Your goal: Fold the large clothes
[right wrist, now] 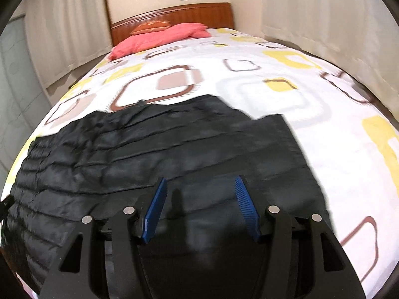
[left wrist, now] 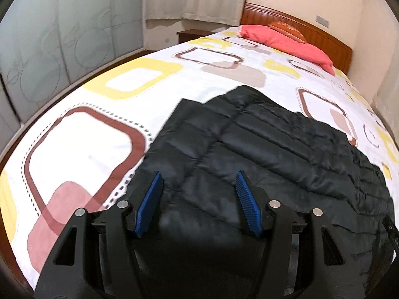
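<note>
A black quilted puffer jacket [left wrist: 261, 144] lies spread flat across the near part of the bed, its sleeves folded in over the body. In the left wrist view my left gripper [left wrist: 198, 177] hovers above the jacket's left side, its blue pads [left wrist: 152, 199] apart with nothing between them. The right wrist view shows the same jacket [right wrist: 149, 149] from its right side. My right gripper [right wrist: 200, 182] hangs over that side, also open and holding nothing. Both pictures are slightly blurred.
The bed wears a white sheet [left wrist: 99, 129] with yellow and brown squares. A pink pillow [left wrist: 286, 42] and an orange cushion [right wrist: 152, 27] rest against the wooden headboard [right wrist: 174, 15]. Curtains [right wrist: 324, 25] hang on the right, frosted sliding doors [left wrist: 62, 37] on the left.
</note>
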Demonstrator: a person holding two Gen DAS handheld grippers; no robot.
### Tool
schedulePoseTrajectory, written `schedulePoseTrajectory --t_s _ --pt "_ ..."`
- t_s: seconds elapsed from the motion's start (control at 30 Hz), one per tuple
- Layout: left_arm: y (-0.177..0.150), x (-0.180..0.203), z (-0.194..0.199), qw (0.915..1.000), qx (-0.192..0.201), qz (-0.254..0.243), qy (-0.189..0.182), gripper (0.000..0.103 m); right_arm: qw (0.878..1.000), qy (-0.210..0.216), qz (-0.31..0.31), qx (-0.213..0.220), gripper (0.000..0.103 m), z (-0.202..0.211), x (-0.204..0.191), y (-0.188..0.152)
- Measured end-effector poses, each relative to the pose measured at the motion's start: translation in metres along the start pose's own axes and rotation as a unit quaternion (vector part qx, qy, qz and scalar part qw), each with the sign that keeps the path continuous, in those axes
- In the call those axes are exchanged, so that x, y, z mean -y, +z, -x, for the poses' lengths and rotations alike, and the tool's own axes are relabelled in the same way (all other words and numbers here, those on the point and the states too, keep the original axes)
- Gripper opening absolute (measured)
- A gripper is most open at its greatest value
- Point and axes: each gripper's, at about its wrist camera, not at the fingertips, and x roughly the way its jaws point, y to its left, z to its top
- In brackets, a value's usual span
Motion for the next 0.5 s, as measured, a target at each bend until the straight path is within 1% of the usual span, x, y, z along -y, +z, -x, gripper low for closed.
schedulePoseTrajectory --t_s 0.1,0.13,0.17,0.2,0.3,0.37,0.43,0.5 --pt "0.003 -0.015 0.001 0.9997 0.000 0.023 0.000 0.061 1.000 -0.008 -0.021 0.003 0.057 0.004 0.023 0.002" --pt "0.004 -0.019 0.001 0.9996 0.000 0.029 -0.001 0.061 1.000 -0.008 -0.028 0.001 0.062 0.005 0.032 0.003" --pt "0.005 -0.024 0.001 0.9993 -0.002 0.038 -0.001 0.067 0.999 -0.007 -0.035 -0.001 0.069 0.005 0.040 0.004" --pt "0.007 -0.032 -0.001 0.9987 -0.005 0.052 0.001 0.069 0.999 -0.007 -0.045 -0.001 0.070 0.006 0.048 0.004" --pt "0.007 -0.048 -0.004 0.9970 -0.012 0.077 -0.002 0.069 0.997 -0.011 -0.076 -0.006 0.070 0.004 0.075 0.005" --pt "0.006 -0.059 -0.008 0.9957 -0.019 0.091 -0.007 0.069 0.996 -0.009 -0.093 -0.013 0.070 0.000 0.086 0.004" --pt "0.005 -0.068 -0.013 0.9932 -0.030 0.110 -0.020 0.071 0.994 0.000 -0.111 -0.022 0.070 -0.004 0.098 0.001" --pt "0.004 -0.074 -0.016 0.9911 -0.036 0.123 -0.035 0.073 0.991 0.017 -0.130 -0.034 0.070 -0.010 0.107 0.000"
